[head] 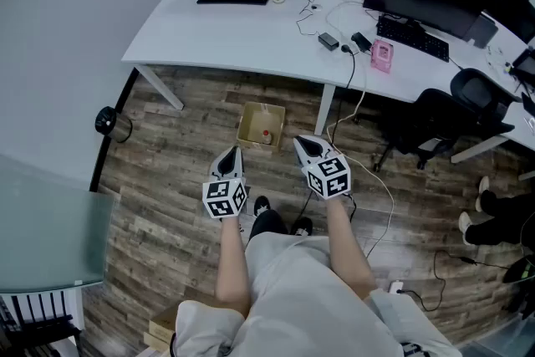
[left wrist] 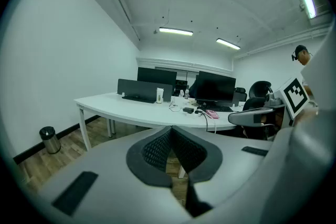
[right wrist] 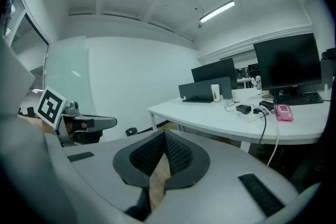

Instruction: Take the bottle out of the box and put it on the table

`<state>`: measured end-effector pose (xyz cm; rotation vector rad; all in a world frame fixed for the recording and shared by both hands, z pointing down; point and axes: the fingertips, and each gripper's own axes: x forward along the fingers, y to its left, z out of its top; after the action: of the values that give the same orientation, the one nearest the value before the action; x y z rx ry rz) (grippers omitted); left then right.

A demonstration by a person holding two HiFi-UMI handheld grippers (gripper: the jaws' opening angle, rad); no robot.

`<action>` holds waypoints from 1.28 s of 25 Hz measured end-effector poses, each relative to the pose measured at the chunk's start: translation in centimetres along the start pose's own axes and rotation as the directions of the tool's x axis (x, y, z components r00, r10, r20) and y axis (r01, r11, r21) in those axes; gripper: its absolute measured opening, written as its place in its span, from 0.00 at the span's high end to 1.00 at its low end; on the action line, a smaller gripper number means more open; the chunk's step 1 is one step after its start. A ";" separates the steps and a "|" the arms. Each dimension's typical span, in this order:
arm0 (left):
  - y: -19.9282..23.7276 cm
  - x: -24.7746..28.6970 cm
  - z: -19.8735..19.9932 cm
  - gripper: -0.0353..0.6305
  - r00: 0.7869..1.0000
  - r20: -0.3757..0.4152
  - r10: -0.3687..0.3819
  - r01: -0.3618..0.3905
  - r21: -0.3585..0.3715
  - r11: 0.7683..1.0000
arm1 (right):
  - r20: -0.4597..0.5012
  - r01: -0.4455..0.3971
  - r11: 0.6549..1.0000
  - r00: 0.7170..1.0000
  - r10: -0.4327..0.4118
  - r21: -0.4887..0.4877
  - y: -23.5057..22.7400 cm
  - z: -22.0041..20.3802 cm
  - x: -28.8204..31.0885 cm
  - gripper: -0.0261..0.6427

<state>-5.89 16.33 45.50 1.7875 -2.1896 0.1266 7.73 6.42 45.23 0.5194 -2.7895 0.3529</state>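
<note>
The box sits open on the wooden floor, close to the front edge of the white counter and beside one of its legs. The bottle is inside it, showing only as a small pale shape with a reddish top. From the head view the box lies ahead of and below both tools, roughly in the gap between them. The left tongs and right tongs look about equally near, so neither hand has a clear advantage. Both point forward and slightly down, towards the counter rather than into the box, so a reach would likely need a dip. Each pair is pressed together at the tips with nothing between them. The bottle is too small to tell whether it stands or lies, so its long axis is unclear. Neither gripper view shows box or bottle, only a sliver of floor behind the pads.
</note>
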 end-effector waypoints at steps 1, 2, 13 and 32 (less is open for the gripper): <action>0.1 0.1 0.1 0.92 1.000 0.002 -0.001 0.001 0.004 1.000 | 0.005 -0.001 1.000 1.000 0.001 -0.001 0.0 0.2 0.2 0.90; 0.2 0.1 0.3 0.92 1.000 0.004 -0.002 0.002 0.009 1.000 | 0.010 -0.002 1.000 1.000 0.002 -0.002 0.0 0.4 0.4 0.90; -0.1 0.5 1.6 0.93 0.999 0.029 -0.037 0.037 0.021 0.999 | 0.060 -0.026 0.996 0.998 0.021 0.084 -0.6 1.2 0.5 0.90; 3.6 13.8 4.8 0.93 0.989 0.044 -0.140 0.140 0.018 0.990 | 0.054 0.129 0.976 0.989 -0.140 0.178 -9.7 2.5 5.6 0.90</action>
<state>-12.67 2.86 45.44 1.9636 -2.0895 0.0724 5.88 -4.86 46.42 0.7695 -2.7822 0.5619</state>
